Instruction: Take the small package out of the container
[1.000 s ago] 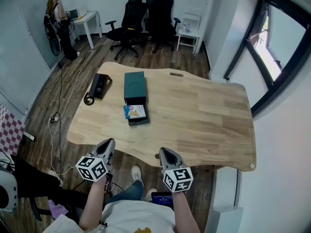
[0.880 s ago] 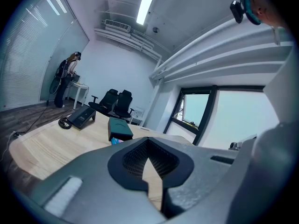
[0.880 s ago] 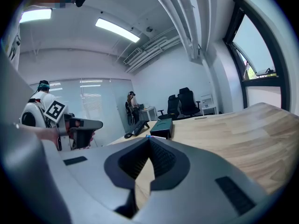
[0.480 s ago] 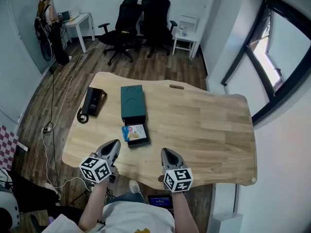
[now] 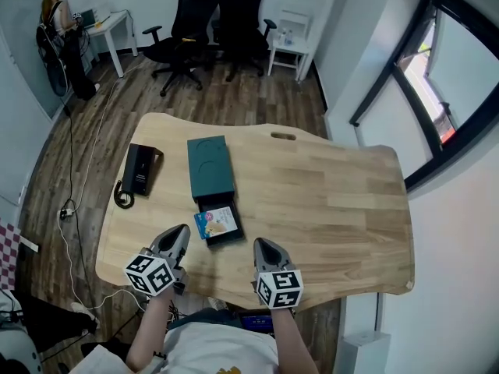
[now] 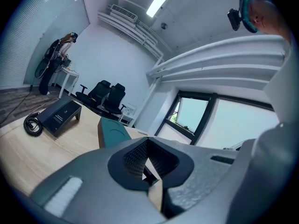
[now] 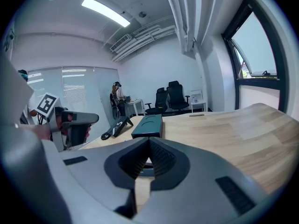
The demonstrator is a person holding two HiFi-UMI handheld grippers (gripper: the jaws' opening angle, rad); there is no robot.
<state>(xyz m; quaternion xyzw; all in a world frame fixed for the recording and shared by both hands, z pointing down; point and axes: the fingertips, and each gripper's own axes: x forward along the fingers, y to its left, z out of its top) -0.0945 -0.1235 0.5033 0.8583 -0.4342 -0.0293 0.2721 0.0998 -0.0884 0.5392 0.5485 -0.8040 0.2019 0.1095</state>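
A broad wooden table (image 5: 335,197) with a wavy edge fills the middle of the head view. It stands on a dark plank floor (image 5: 93,123), with a black-framed window (image 5: 437,92) to the right. Beyond its far edge stand two black office chairs (image 5: 207,18), and a person (image 5: 54,14) stands by a white desk (image 5: 105,26) in the far left corner. On the left half of the table lies the container (image 5: 210,166), a dark teal box set lengthwise, with its black drawer (image 5: 222,228) pulled out toward the near edge. Well apart on its left sits a black device (image 5: 141,170) with a coiled cable (image 5: 122,196) at its near end. The left gripper (image 5: 181,232) and the right gripper (image 5: 261,245) are held side by side over the near edge of the table, each with its marker cube toward the person. Each gripper's own view shows its jaws brought together with nothing between them (only a sliver of table and drawer shows past the pads). The small package (image 5: 215,222), flat and brightly printed, lies in the open drawer toward its left side. It sits ahead of the two grippers and between them, a little nearer the left one, and neither touches it.
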